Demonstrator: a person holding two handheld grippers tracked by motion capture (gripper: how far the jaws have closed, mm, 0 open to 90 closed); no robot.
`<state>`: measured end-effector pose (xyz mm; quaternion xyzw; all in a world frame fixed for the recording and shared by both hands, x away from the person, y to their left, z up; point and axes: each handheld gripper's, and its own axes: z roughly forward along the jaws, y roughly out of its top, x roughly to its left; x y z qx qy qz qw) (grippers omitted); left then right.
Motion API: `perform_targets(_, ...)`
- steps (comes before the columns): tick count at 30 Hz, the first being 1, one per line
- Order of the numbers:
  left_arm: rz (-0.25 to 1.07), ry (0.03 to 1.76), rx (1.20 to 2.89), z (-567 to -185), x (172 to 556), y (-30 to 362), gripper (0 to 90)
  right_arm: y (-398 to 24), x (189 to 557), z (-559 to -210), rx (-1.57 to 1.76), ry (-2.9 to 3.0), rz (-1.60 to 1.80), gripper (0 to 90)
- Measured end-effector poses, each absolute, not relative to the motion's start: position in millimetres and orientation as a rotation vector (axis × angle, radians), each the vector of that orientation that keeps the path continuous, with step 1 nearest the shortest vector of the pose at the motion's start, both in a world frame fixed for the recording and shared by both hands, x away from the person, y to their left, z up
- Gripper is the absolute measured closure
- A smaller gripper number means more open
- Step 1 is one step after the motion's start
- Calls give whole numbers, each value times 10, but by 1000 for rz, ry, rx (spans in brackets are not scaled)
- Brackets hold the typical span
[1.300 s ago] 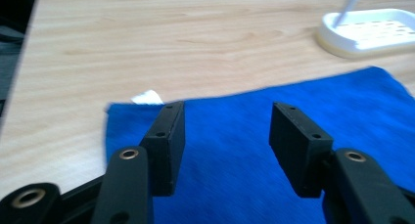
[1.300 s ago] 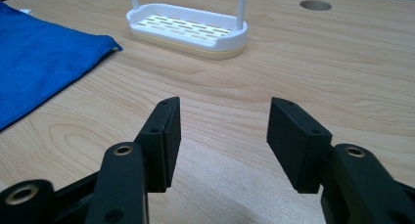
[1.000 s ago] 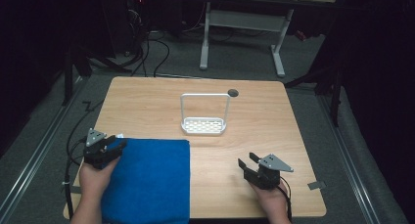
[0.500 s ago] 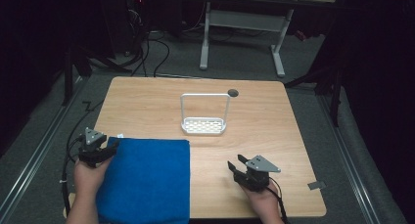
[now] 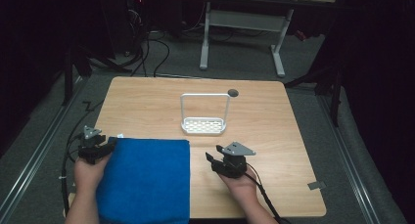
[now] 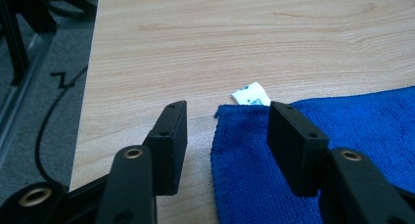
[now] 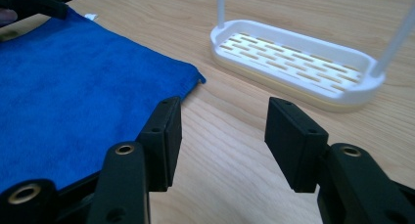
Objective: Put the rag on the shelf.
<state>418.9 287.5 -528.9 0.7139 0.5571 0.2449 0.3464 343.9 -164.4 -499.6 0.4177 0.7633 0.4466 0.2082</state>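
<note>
A blue towel lies flat on the near left part of the wooden table. Its far left corner carries a small white tag. My left gripper is open at that corner, its jaws straddling the towel's left edge in the left gripper view. My right gripper is open just right of the towel's right edge, low over bare wood. The towel's far right corner lies ahead and to the left of its jaws.
A white slotted tray with a tall wire handle stands at the table's middle, ahead of the right gripper. A dark round hole sits near the far edge. Cables trail off the left side.
Both grippers have shifted. The right one moved left toward the towel's right edge. The left one drew slightly nearer and left along the towel's far left corner.
</note>
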Motion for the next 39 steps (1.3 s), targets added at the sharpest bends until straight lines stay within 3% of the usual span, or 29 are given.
perform_targets(16,546,1473,1855,-5330,4225,2880,615,-1108,3926,-5168,1189,2212,1186,487)
perform_targets(33,532,1418,1889,-5326,4206,2860,815,-762,4266,-5295,1289,2269,1101,590)
perform_targets(39,545,1393,1892,-5305,4186,2844,859,-716,4262,-5328,1286,2278,1077,679)
